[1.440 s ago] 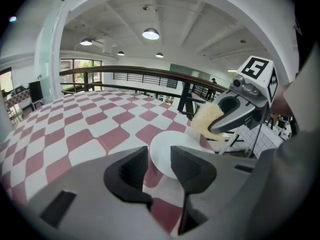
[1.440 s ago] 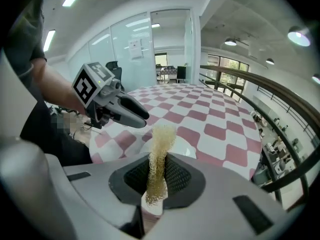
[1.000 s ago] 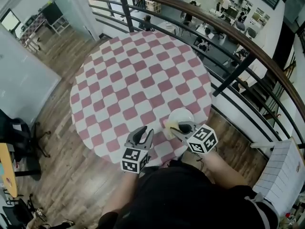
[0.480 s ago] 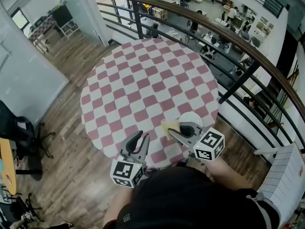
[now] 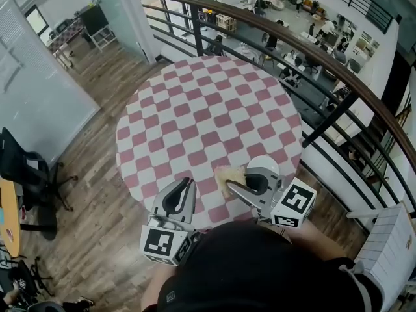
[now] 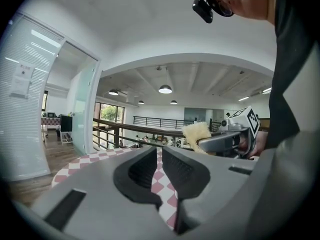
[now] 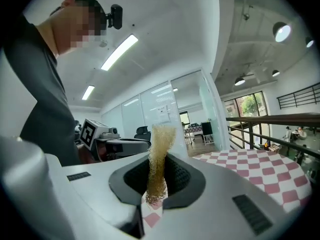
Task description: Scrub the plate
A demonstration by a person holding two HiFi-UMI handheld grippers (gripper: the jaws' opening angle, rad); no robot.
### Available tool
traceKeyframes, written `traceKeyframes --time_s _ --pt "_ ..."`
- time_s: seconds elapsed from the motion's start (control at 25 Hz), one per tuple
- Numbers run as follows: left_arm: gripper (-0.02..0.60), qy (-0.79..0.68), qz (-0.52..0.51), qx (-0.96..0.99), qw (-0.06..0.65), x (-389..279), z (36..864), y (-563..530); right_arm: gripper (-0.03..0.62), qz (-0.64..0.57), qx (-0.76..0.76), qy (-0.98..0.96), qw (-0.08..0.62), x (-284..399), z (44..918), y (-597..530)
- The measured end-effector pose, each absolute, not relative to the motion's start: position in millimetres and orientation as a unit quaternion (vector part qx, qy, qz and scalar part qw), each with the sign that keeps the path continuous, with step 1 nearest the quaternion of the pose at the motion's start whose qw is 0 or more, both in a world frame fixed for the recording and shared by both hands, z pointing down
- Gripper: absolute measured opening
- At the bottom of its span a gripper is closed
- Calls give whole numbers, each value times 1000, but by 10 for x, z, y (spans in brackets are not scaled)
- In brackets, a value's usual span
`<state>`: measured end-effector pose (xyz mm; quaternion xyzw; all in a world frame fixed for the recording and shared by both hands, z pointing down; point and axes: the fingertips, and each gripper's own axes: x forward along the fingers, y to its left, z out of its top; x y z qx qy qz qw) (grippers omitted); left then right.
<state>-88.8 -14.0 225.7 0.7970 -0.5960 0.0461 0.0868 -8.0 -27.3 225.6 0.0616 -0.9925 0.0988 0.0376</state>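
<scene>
We pinch the yellow sponge [image 5: 227, 173] in our right gripper [image 5: 235, 179] over the white plate [image 5: 266, 164] at the checkered table's [image 5: 195, 109] near edge, while our empty left gripper's [image 5: 183, 186] jaws have just been closing to a narrow gap.

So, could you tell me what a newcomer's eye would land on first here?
The round table in its pink-and-white checked cloth fills the middle of the head view. At its near edge the right gripper pinches a yellow sponge by a white plate.
</scene>
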Motion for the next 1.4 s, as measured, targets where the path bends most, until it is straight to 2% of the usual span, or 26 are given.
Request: traceKeyframes --time_s 0.32,1.4 --pt "8 -612 28 787 78 -959 2054 -65 44 55 69 -996 18 -69 1939 -201" --pt "7 -619 43 781 71 -1076 2048 43 44 43 86 -995 25 -122 1953 -284"
